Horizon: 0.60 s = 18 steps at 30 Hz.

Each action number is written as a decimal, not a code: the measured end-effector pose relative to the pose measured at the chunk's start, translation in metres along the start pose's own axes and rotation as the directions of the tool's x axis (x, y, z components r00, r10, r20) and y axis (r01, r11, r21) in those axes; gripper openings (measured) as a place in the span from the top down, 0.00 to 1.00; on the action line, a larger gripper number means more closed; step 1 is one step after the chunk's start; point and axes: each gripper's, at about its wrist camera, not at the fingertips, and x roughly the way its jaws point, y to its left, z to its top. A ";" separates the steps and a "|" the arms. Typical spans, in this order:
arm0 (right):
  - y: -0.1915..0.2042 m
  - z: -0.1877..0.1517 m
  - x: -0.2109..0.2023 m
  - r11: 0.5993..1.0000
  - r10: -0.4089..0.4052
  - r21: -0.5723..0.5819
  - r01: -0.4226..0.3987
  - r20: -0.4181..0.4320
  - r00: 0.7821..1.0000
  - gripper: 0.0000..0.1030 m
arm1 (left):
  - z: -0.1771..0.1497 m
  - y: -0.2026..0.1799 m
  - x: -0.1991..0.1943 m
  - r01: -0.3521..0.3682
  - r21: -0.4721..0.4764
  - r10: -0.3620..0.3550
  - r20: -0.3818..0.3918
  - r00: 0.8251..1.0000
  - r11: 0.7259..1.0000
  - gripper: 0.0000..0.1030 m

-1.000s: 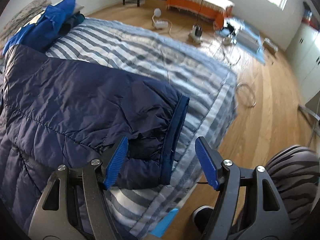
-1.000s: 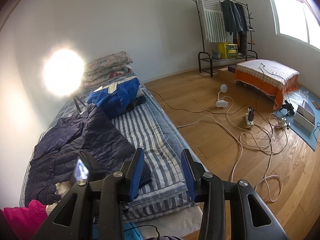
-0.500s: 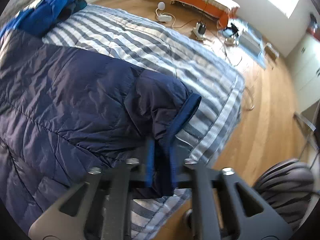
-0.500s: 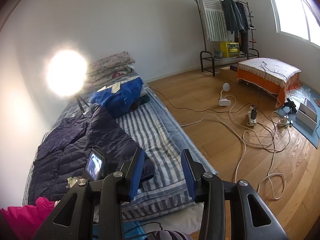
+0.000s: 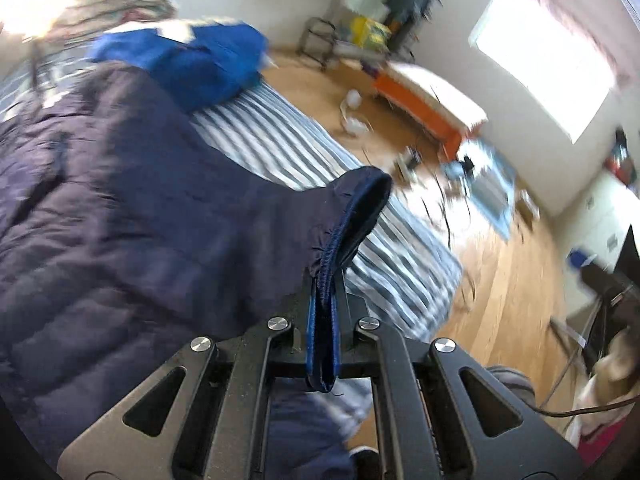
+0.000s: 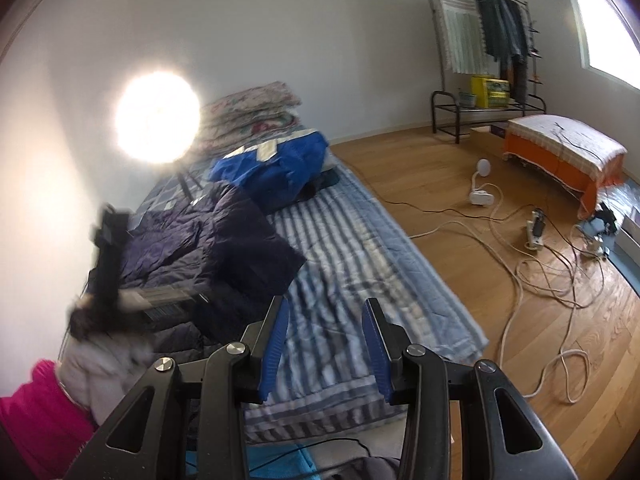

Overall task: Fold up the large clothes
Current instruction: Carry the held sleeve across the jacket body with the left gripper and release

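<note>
A dark navy puffer jacket lies spread on a striped mattress. My left gripper is shut on the sleeve's blue-edged cuff and holds it lifted above the bedding; the picture is blurred by motion. In the right wrist view the jacket lies at the left with its sleeve raised and folded inward. The left tool shows there as a blur above a gloved hand. My right gripper hangs open over the mattress's near end with nothing between its fingers.
A bright blue garment and folded quilts lie at the mattress's far end, beside a glaring lamp. Cables sprawl over the wooden floor. An orange bench and a clothes rack stand at the back right.
My left gripper went from open around the cuff to shut on it, then lifted the sleeve up and across toward the jacket's body. The right gripper shifted a little and stayed open.
</note>
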 end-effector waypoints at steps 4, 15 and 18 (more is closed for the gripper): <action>0.030 0.001 0.021 0.998 0.032 -0.045 -0.034 -0.029 0.999 0.61 | 0.013 0.057 -0.043 -0.033 -0.097 0.041 0.081 0.996 0.995 0.97; 0.101 0.006 0.089 0.983 0.108 -0.135 -0.122 -0.110 0.988 0.62 | 0.002 0.256 -0.144 -0.234 -0.372 0.318 0.182 0.930 0.898 0.97; 0.118 0.008 0.114 0.975 0.126 -0.166 -0.147 -0.130 0.983 0.61 | -0.003 0.306 -0.155 -0.284 -0.437 0.386 0.166 0.907 0.854 0.97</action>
